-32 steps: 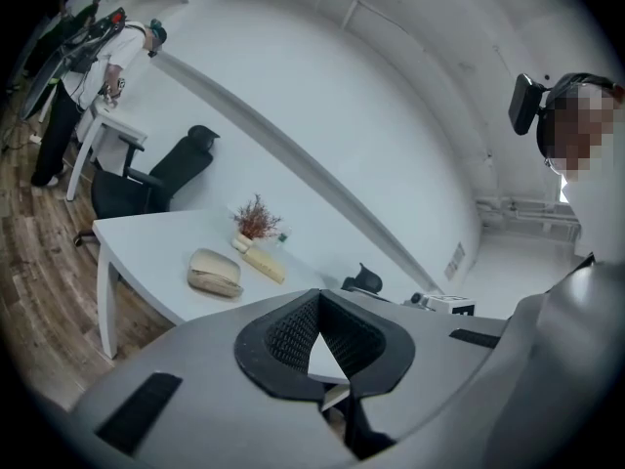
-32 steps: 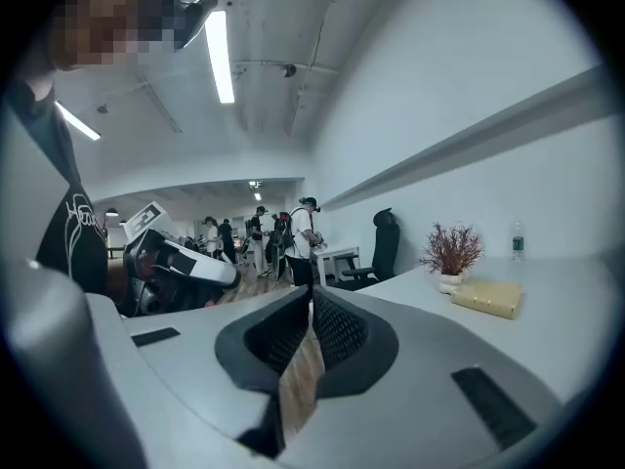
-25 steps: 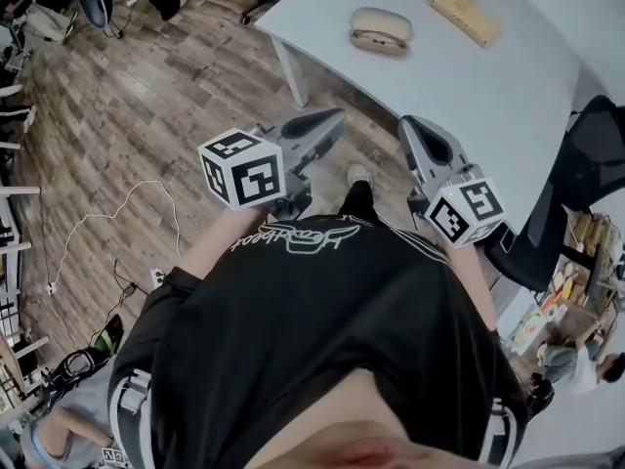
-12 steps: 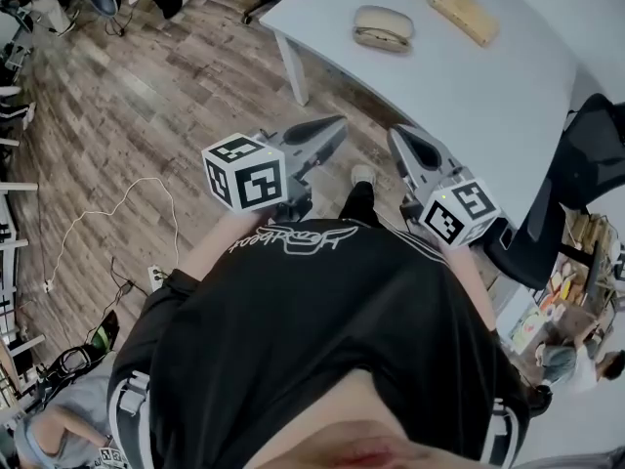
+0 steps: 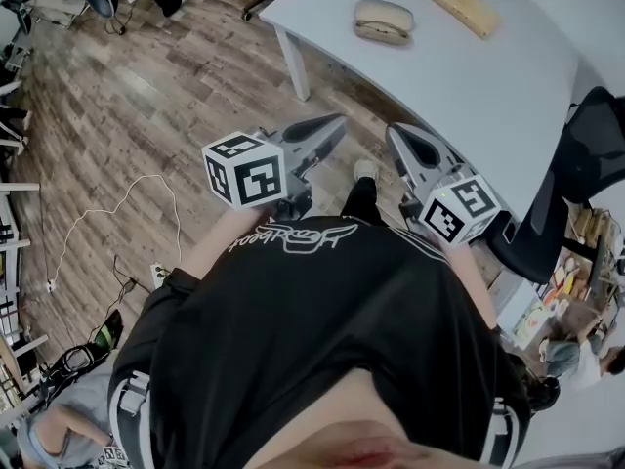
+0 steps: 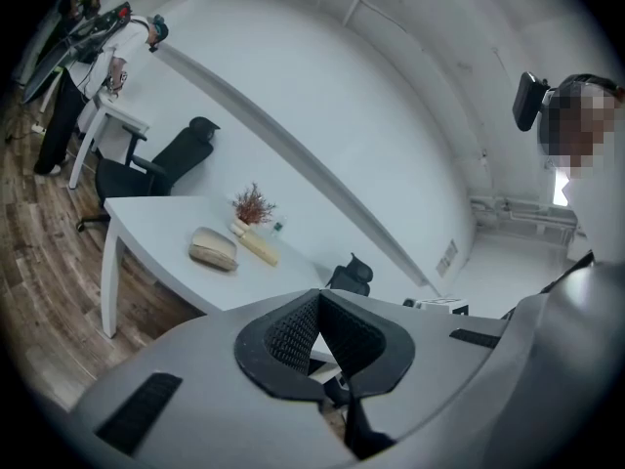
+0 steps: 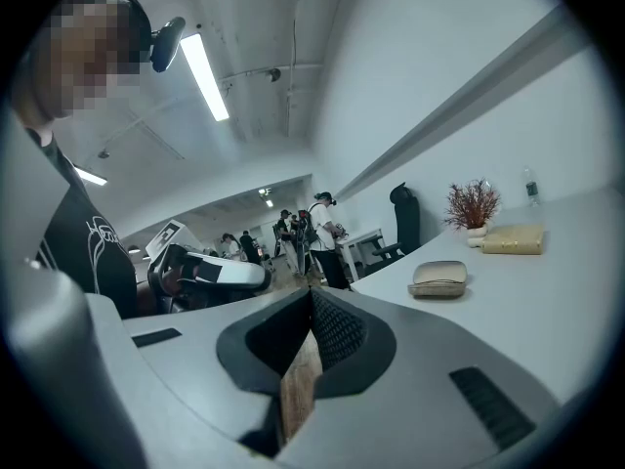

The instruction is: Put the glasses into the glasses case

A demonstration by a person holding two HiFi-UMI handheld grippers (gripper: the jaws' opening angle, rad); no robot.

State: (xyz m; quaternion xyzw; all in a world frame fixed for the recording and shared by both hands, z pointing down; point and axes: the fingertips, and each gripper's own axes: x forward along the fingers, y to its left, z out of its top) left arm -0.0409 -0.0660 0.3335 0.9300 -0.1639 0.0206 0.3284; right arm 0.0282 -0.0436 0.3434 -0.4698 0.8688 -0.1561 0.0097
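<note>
A beige glasses case (image 5: 383,20) lies on the white table (image 5: 469,86) ahead of me; it also shows as the beige case (image 6: 214,248) in the left gripper view and the beige case (image 7: 438,278) in the right gripper view. No glasses show in any view. My left gripper (image 5: 339,122) is held close to my body over the wooden floor, short of the table's edge, jaws shut and empty. The right gripper (image 5: 394,132) hangs beside it, also shut with nothing between its pads. Both point toward the table.
A tan oblong box (image 5: 467,10) and a small dried plant (image 6: 253,204) stand behind the case. A black office chair (image 5: 576,164) is at the table's right side. The table leg (image 5: 293,66) stands ahead on the left. A white cable (image 5: 117,208) lies on the floor. People stand far off (image 7: 317,233).
The right gripper's tip has swung slightly left, toward the left gripper. The left gripper has hardly moved. Both stay shut.
</note>
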